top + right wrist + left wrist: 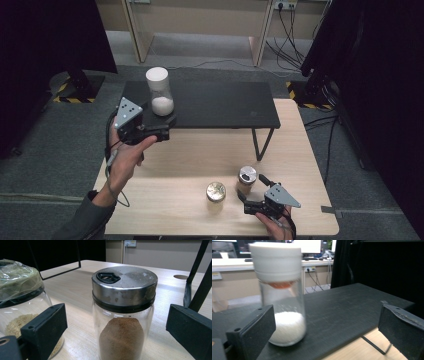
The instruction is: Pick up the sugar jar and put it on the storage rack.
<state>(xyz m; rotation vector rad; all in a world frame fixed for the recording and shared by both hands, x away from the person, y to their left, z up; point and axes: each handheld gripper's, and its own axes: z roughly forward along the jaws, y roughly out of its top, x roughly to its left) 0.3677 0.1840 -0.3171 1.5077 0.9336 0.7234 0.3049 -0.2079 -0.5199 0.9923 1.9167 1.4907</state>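
Observation:
A tall glass jar (pixel 160 93) with a white lid, part full of white powder, stands at the left end of a black raised shelf (pixel 215 104). My left gripper (pixel 166 128) is open just in front of it. In the left gripper view the jar (pixel 283 302) stands on the shelf (pixel 352 305) close to the left jaw, untouched by my left gripper (pixel 327 335). On the wooden table (pixel 190 155), a metal-lidded jar of brown powder (pixel 246 178) sits before my open right gripper (pixel 253 193). In the right gripper view this jar (pixel 123 315) stands centred between the wide jaws of my right gripper (pixel 115 332).
A second jar (pixel 216 192) with a film-wrapped lid and pale grains stands left of the brown one, also seen as the wrapped jar (pixel 20 302). The shelf's thin black legs (pixel 259 145) rest on the table. Black curtains flank both sides; cables (pixel 292 35) lie on the floor behind.

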